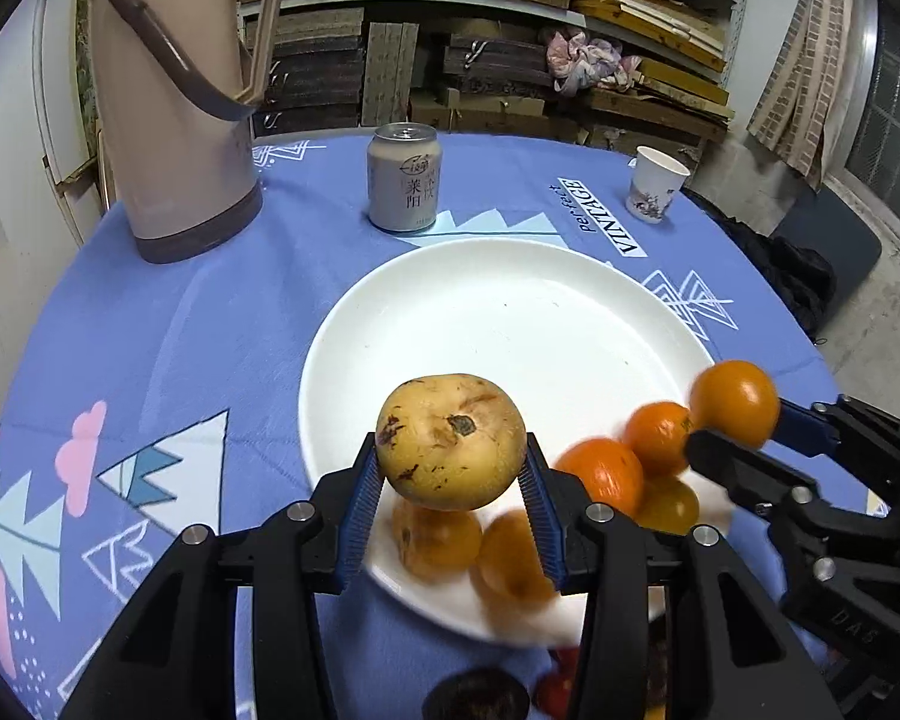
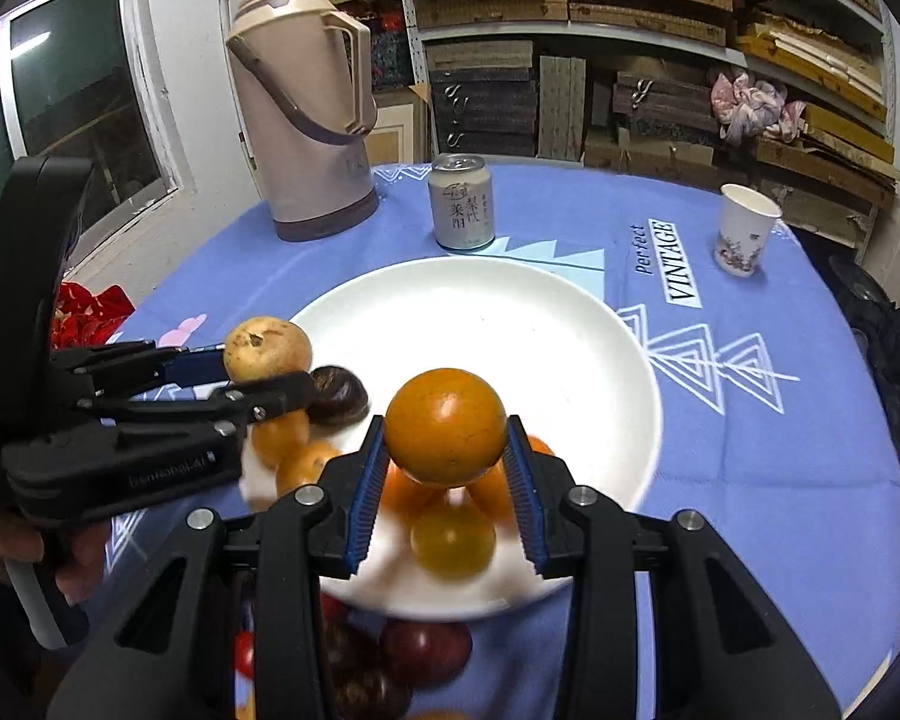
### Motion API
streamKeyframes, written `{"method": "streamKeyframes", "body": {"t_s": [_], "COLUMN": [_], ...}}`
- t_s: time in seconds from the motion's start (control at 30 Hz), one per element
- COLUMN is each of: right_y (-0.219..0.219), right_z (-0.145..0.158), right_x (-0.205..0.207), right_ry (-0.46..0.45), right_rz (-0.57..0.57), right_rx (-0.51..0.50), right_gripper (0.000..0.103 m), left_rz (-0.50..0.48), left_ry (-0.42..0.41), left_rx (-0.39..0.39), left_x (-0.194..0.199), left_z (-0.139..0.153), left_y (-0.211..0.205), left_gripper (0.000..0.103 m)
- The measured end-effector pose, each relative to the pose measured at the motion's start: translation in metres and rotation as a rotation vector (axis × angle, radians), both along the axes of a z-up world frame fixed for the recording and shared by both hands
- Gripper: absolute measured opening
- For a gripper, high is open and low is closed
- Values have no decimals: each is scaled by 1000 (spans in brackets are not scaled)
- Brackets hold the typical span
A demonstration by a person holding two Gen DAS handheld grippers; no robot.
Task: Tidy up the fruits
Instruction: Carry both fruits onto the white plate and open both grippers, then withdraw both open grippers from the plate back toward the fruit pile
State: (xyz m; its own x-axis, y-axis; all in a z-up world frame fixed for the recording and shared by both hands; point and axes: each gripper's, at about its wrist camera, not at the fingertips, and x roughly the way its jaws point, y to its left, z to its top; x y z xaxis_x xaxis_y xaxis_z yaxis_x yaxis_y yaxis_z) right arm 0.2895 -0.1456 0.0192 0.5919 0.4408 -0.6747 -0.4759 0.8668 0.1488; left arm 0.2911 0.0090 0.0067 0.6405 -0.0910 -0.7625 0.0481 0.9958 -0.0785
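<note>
Fingers [image 1: 363, 498] above blue tablecloth [image 1: 168, 324], shelves [image 1: 510, 30]

You see both fisheye views evenly lit from overhead, fairly bright indoors. The round white ceramic plate [image 1: 510, 324] glares almost to pure white, losing surface detail. The small orange fruits heaped on it [image 2: 450, 534] are smeared by motion blur, as is the plate's near rim. Straight shelf lines bow strongly, and black vignetting fills the corners.
</note>
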Motion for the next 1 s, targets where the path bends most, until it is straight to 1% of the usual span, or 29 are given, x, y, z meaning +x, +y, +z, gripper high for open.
{"method": "streamKeyframes", "body": {"t_s": [0.07, 0.1, 0.13, 0.2, 0.23, 0.27, 0.3, 0.4, 0.47, 0.67, 0.8, 0.9, 1.0], "right_y": [8, 10, 13, 10, 8, 4, 3, -3, -8, -23, -40, -54, -64], "right_z": [-6, -8, -10, -10, -8, -7, -6, -3, -1, -1, -3, -8, -13], "right_x": [14, 17, 21, 23, 22, 19, 16, 4, -5, -35, -57, -75, -90], "right_ry": [24, 33, 42, 37, 30, 24, 21, 15, 12, 8, 14, 21, 31], "right_rz": [-2, -1, -4, -22, -26, -27, -27, -25, -25, -43, -69, -87, -99], "right_rx": [11, 17, 25, 38, 46, 55, 57, 57, 65, 82, 95, 100, 93], "right_gripper": [39, 39, 39, 44, 48, 50, 50, 51, 56, 66, 70, 73, 73], "left_rz": [-4, -1, 23, 47, 48, 45, 41, 37, 24, -3, -1, 8, 14], "left_ry": [8, 1, -16, -40, -47, -47, -46, -57, -64, -77, -71, -66, -54], "left_rx": [-5, -7, 19, 42, 26, 13, -1, 7, 14, 37, 58, 56, 36], "left_x": [8, 9, 9, 5, 1, -1, -5, -14, -24, -55, -78, -96, -114], "left_z": [-2, -1, 0, 3, 5, 6, 7, 11, 14, 17, 10, 5, -1], "left_y": [-2, -3, -3, -1, 2, 4, 5, 3, 0, -9, -10, -7, -2], "left_gripper": [47, 49, 51, 66, 68, 69, 69, 69, 69, 73, 80, 81, 81]}}
